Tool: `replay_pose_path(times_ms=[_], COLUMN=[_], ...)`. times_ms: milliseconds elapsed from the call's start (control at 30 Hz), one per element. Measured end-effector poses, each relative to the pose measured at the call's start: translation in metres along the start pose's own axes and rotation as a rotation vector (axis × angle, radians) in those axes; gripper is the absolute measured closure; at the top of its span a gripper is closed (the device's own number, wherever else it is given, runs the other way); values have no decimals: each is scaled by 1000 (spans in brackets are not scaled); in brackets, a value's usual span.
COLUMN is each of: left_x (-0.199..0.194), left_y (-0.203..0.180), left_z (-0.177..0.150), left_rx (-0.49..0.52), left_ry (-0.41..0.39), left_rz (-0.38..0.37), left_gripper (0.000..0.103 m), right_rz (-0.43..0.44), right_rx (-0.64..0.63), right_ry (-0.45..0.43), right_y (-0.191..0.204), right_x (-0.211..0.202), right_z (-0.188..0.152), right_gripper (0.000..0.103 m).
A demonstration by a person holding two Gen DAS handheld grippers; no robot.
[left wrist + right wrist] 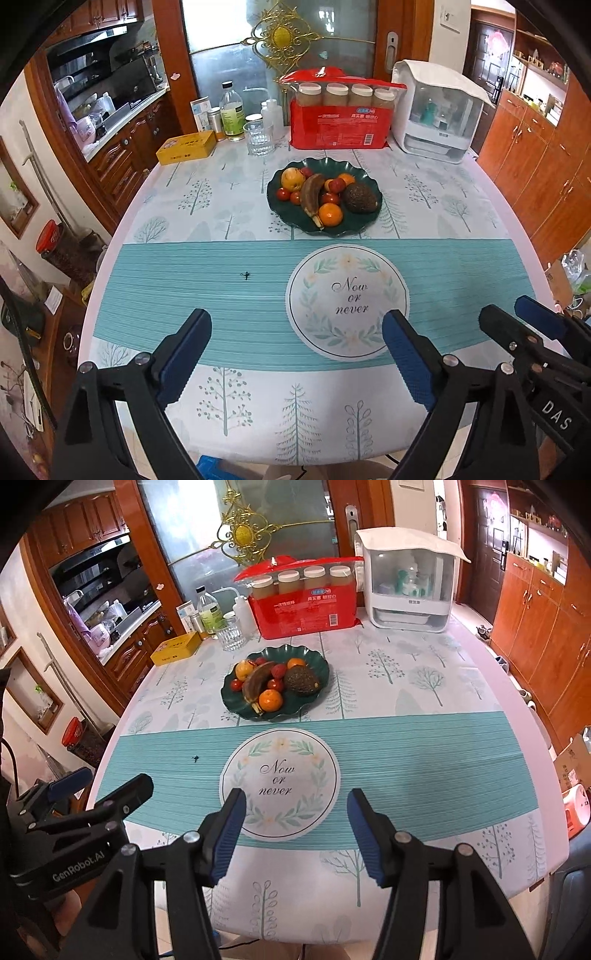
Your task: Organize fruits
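- So the fruit is all piled on the dark green plate (364, 223), which sits straight out ahead of both sets of jaws, well apart from them, past the teal band of the tablecloth (229, 288).
- On it: a browned banana (311, 197) lying with its long axis running roughly toward and away from the jaws, stem end nearer. An avocado (361, 198) sits on the right side, an orange (330, 214) at the near edge beside the banana's stem, a yellow-red apple (292, 179) at the back left, plus some small red fruits I can't name for sure.
- Left gripper (295, 354): jaws standing wide, nothing between them, just tablecloth showing through the gap.
- Right gripper (295, 827): jaws apart too but narrower than the left, also empty.
- From the left wrist view the plate is ahead and slightly right of the gap; from the right wrist view it's ahead and a bit left. So it lies between the two, and honestly neither hand looks clearly nearer.
- My guess: everything is already on the plate, so sorting looks done or nearly so, unless a regroup is planned.
- Behind the plate: a drinking glass (258, 137), a red package (341, 122) and a white appliance (437, 118), all farther off still.
- The round "Now or never" print (347, 295) is just ahead of the fingertips.
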State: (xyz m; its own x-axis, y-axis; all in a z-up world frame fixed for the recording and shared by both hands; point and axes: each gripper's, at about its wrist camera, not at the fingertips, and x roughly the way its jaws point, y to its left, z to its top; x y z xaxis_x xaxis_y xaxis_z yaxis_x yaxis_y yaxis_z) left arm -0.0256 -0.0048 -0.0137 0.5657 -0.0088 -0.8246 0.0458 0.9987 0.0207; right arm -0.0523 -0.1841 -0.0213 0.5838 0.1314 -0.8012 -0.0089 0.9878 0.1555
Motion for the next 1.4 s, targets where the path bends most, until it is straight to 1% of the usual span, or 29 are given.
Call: replay_pose_path(times_ms=[167,400,800,1400], left_x=[-8,-17,-26,-27], left_y=[-2,-9,-15,-15], left_z=[-3,-3,-4,-4], left_rx=[3,26,29,28], left_ry=[-3,-31,-55,-55], left_rz=[1,17,29,29], left_gripper=[10,10,10,10], right_rz=[-2,-3,10,10], right_rx=[-24,-38,-24,-22], right_ry=[-25,-52,-53,-47], right_y=[7,10,3,1], right_x=[-9,-18,-23,-22], right_z=[-3,-4,-8,-7], right_gripper=[45,45,45,45])
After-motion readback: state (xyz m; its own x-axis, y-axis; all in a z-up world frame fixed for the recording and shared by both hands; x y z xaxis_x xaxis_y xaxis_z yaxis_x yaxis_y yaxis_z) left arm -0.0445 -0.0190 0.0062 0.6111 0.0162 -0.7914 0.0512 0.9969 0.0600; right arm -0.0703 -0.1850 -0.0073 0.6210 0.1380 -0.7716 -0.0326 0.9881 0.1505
